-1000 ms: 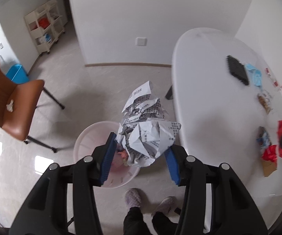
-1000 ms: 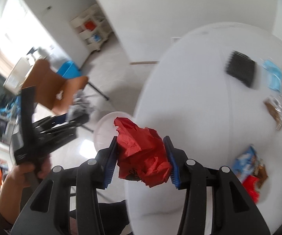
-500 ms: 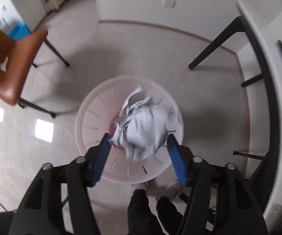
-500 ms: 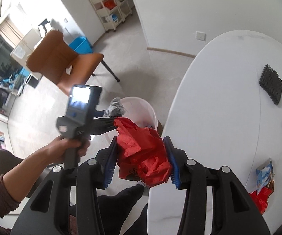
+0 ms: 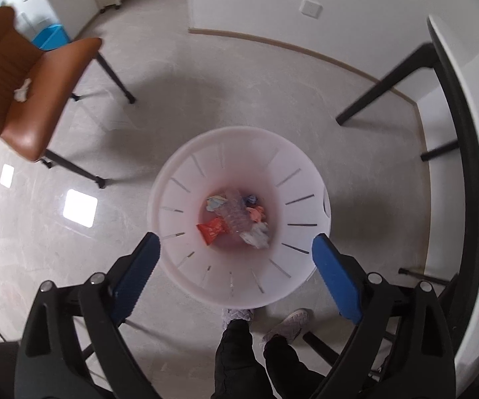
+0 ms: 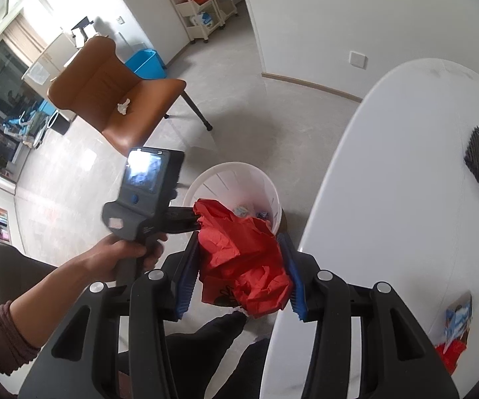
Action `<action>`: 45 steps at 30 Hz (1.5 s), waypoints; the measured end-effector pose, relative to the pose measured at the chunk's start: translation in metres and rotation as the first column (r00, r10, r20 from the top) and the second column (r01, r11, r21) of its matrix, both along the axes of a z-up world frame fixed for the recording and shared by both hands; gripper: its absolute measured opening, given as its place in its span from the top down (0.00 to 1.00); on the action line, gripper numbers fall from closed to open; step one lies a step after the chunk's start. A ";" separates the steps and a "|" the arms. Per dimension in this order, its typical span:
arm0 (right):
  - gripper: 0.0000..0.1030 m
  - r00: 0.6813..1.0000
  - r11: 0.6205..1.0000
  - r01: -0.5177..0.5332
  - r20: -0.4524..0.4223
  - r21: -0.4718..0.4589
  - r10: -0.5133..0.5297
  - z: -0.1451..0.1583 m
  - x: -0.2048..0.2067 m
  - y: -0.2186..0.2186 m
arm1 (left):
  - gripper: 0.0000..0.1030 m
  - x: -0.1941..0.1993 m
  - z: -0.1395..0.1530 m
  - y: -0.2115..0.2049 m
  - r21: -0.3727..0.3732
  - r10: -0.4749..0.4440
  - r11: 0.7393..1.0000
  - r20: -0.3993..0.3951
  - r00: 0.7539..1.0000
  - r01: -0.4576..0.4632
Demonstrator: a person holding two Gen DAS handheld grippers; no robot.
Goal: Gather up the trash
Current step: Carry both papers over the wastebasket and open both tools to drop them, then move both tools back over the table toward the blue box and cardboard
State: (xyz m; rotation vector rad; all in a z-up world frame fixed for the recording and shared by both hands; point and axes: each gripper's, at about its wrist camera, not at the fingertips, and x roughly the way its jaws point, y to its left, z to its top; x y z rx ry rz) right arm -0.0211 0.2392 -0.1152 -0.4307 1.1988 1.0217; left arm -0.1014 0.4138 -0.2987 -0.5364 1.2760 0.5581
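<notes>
Left tongs [image 5: 236,252], jaws just opened wide and empty, hung above the white bin [image 5: 186,179]; right tongs [image 6: 239,266] clamped crumpled red paper [image 6: 242,259].

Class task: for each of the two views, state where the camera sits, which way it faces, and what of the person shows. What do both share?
Left wrist: on the left gripper, facing steeply down into the white bin; legs, shoes show.
Right wrist: on the right gripper, which clamps red crumpled paper beside the white table; left hand shows.
Shared: bin, brown chair.
</notes>
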 end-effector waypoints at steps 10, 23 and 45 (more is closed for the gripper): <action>0.53 0.992 0.992 -0.122 -0.046 -0.021 0.121 -0.060 0.000 0.081 | 0.07 -0.069 0.069 0.010 0.103 0.140 0.984 0.059 0.988 -0.146; 0.07 0.977 0.964 -0.202 -0.101 -0.171 0.187 -0.155 -0.020 0.139 | 0.07 -0.110 0.088 0.017 0.115 0.242 0.962 0.059 0.969 -0.247; 0.02 0.963 0.960 0.248 0.078 0.127 -0.259 0.053 0.022 -0.084 | 0.07 -0.033 0.212 -0.104 0.203 -0.117 0.976 0.216 0.969 0.073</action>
